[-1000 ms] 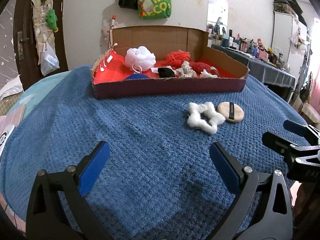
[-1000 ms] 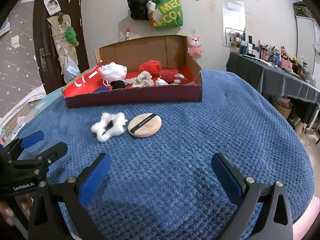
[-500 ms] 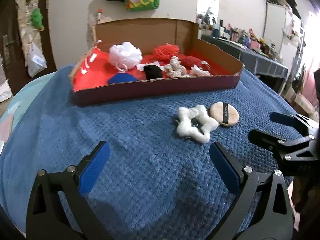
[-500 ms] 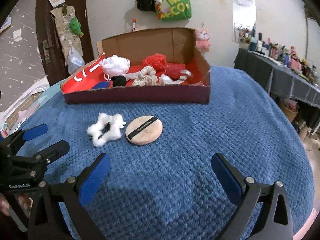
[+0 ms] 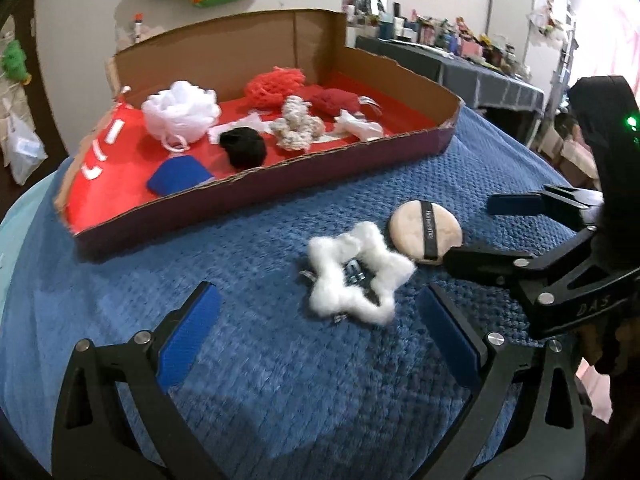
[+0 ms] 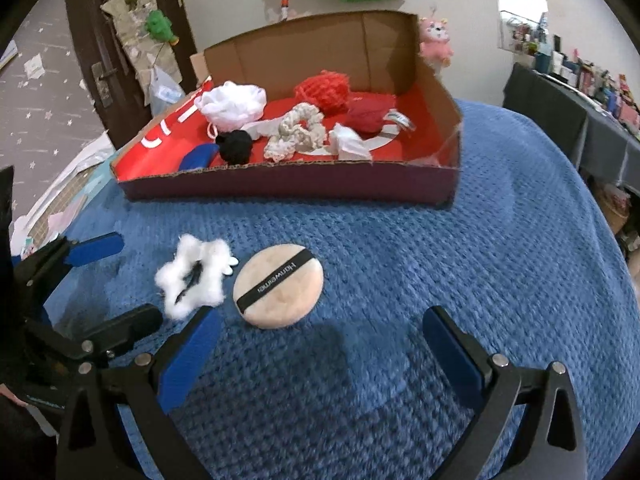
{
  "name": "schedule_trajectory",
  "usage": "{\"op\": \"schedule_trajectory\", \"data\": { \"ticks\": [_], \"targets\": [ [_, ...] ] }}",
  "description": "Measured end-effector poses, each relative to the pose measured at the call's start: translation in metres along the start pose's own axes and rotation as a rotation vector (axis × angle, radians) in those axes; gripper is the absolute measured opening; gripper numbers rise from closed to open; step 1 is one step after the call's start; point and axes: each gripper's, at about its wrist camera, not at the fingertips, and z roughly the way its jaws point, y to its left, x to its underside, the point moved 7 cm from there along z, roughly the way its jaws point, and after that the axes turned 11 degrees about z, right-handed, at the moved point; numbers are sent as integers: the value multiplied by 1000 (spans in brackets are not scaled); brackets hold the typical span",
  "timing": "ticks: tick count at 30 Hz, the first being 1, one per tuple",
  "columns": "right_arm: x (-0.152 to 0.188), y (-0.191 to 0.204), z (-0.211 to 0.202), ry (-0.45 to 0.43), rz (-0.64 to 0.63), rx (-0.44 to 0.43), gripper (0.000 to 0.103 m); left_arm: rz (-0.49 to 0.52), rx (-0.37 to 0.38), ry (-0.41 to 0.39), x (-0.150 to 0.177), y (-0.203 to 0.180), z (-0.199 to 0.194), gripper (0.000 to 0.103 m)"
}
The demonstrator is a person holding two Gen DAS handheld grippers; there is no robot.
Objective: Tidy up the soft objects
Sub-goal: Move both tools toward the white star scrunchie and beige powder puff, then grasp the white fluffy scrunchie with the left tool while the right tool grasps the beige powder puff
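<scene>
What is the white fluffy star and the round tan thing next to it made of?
The white star looks like fuzzy plush or faux fur, wispy at the edges, with something dark and metallic in its middle, maybe a clip. The round puff looks like soft, matte velvety fabric or sponge, crossed by a smooth black ribbon band.

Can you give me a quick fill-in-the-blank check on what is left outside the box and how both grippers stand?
1. Two soft things lie on the blue waffle-knit blanket outside the red-lined cardboard box: a fluffy white star-shaped clip and a round beige powder puff with a ____ strap.
2. The black pompom lies ____ the box.
3. The left gripper and right gripper both stand ____ and hold nothing.

Missing words: black; inside; open
</scene>
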Motion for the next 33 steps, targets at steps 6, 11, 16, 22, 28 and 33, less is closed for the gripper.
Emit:
{"op": "schedule_trajectory", "data": {
  "ticks": [6, 11, 16, 22, 28, 33],
  "targets": [
    [-5, 3, 11, 52, -12, -51, 98, 58, 18, 23, -6, -7, 13, 85],
    [-11, 4, 15, 60, -32, -60, 90, 92, 52, 41, -9, -15, 21, 67],
    [-11, 12, 19, 73, -77, -78, 86, 113, 73, 48, -10, -20, 26, 59],
    [-10, 12, 15, 71, -83, -98, 86, 99, 51, 49, -10, -11, 27, 59],
    [-9, 13, 14, 76, -100, -96, 86, 83, 19, 54, -8, 6, 27, 60],
    [-6, 20, 17, 80, -143, -75, 86, 83, 26, 60, -7, 10, 27, 62]
  ]
}}
